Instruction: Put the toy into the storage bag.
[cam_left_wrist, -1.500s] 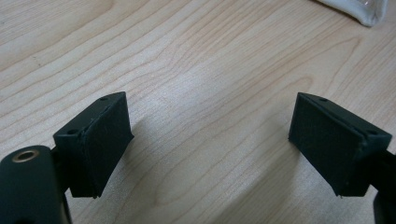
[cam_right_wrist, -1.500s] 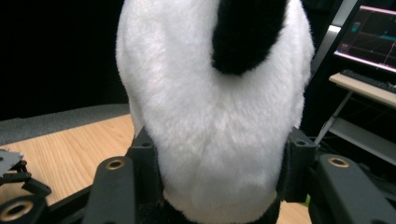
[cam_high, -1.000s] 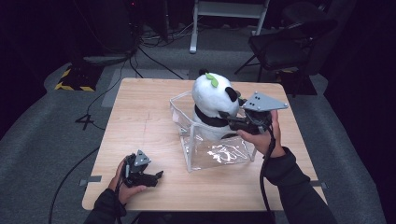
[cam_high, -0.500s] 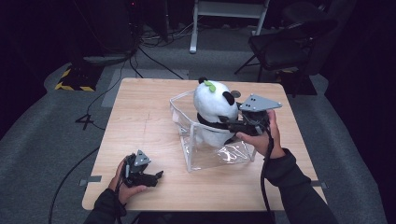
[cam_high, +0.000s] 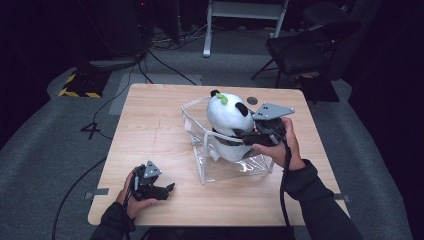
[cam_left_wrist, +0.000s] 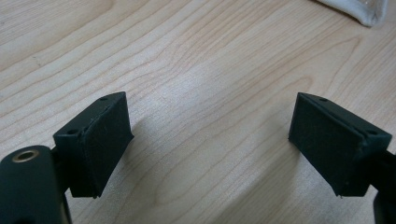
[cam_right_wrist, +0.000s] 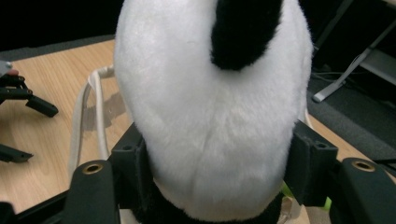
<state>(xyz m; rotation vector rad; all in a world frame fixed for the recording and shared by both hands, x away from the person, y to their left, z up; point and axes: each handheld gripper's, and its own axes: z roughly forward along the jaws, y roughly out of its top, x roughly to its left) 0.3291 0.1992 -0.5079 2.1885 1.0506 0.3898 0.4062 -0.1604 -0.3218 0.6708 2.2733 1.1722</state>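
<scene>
Dark room, grey carpeted floor (cam_high: 45, 150) with cables, a black chair (cam_high: 305, 47) and a white stand base (cam_high: 245, 15) seen beyond a light wooden tabletop (cam_high: 150, 130) in the high view. A clear plastic bag (cam_high: 225, 165) with white trim is seen standing open near the middle of the tabletop, and a plush panda (cam_high: 227, 120) is held upright in its mouth, lower body inside the bag, head above the rim. The right gripper (cam_high: 250, 136) is held by the right hand (cam_high: 277, 147) at the panda's right side, grey plate on top. In the right gripper view the grip is made clear: the black fingers (cam_right_wrist: 308, 161) are clamped on the panda's white body from both sides, the plush bulging between them; a black patch is seen near the top of the toy, and the bag's white rim (cam_right_wrist: 93, 107) lies behind it at left. The left gripper (cam_high: 167, 189) is seen in the high view resting low at the near left of the tabletop, well apart from the bag, held by the left hand (cam_high: 131, 197). In the left gripper view its fingers (cam_left_wrist: 95, 140) are spread wide apart over bare wood grain, nothing between them; a corner of the bag is caught at top right. The panda is white with black ears, a black band at the chest and a green leaf on its head.
</scene>
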